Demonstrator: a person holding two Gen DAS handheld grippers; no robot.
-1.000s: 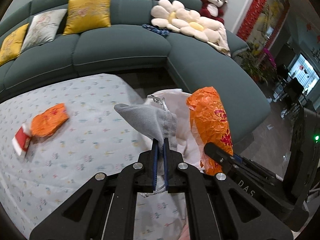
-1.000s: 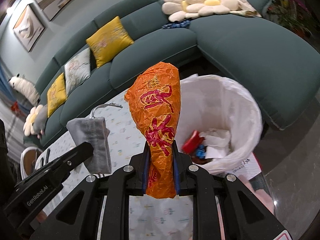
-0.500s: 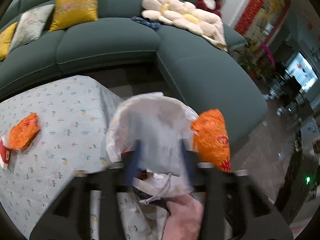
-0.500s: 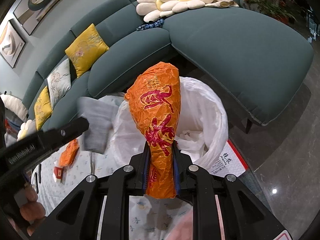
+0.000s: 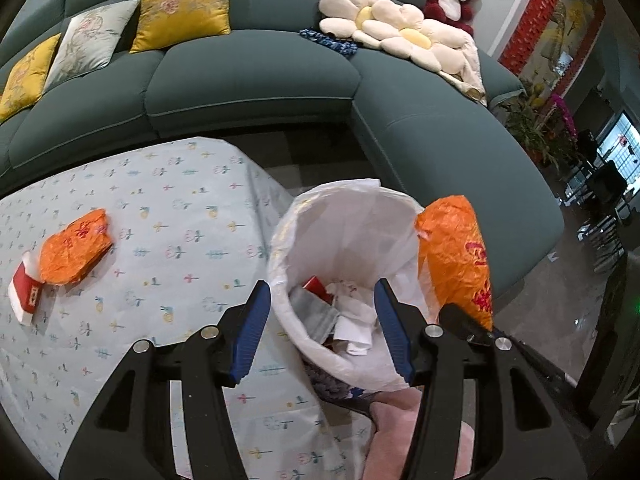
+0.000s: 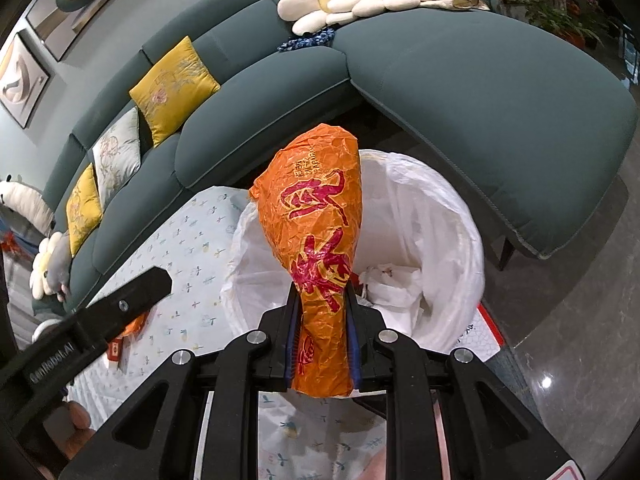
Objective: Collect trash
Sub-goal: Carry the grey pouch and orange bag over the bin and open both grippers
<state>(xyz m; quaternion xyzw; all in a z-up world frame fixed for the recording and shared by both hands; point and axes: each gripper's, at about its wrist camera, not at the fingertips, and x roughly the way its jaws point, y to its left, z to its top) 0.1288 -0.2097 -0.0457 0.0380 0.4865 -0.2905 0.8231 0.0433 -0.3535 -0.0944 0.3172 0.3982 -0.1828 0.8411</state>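
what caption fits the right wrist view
Right gripper holds an orange wrapper above the white-lined trash bin.

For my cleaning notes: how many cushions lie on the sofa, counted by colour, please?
Yellow cushions: 2
Pale floral cushion: 1
Cream flower-shaped cushions: 2
Total: 5

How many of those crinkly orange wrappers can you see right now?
2. One orange wrapper is clamped in the right hand-held gripper over the white-lined trash bin. The other wrapper lies on the patterned tablecloth, against a red-and-white packet. More may be buried in the bin.
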